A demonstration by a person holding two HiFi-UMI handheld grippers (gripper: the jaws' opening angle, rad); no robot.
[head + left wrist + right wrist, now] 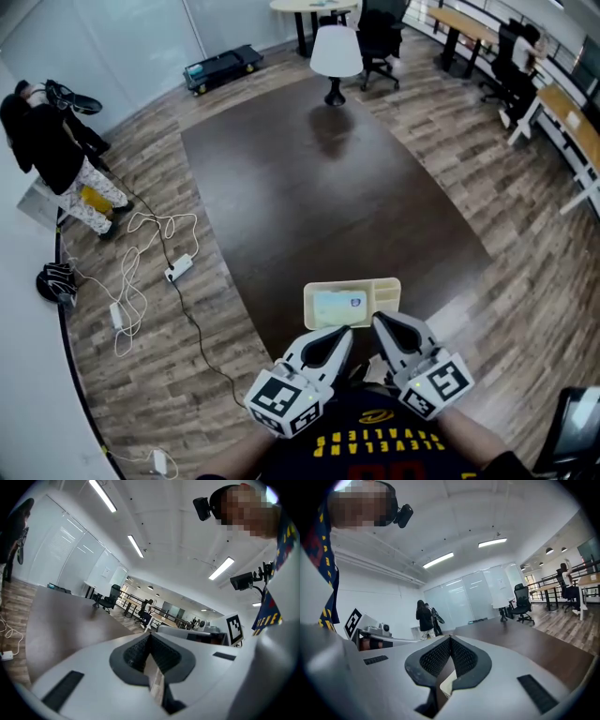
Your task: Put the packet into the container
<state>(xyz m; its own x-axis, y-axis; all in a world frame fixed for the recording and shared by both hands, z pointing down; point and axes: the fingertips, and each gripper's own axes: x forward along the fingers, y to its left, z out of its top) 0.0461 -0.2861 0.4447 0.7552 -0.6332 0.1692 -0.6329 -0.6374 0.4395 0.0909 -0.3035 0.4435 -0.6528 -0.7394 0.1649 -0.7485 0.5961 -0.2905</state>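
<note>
A cream container point(386, 296) with compartments sits on the dark brown table point(319, 187) near its front edge. A pale blue packet point(336, 305) lies flat in its large left compartment. My left gripper point(343, 334) and right gripper point(379, 322) hover side by side just in front of the container, above the table edge, both shut with nothing between the pads. In the left gripper view the jaws point(150, 635) meet at the tips. The right gripper view shows its jaws point(450, 639) closed too, with a bit of the cream container point(449, 684) below them.
A white stool-like object point(336, 52) stands at the table's far end. Cables and power strips point(176, 268) trail over the wooden floor at the left, near a person in dark clothes point(45, 141). Office chairs point(379, 37) and desks point(562, 103) fill the far right.
</note>
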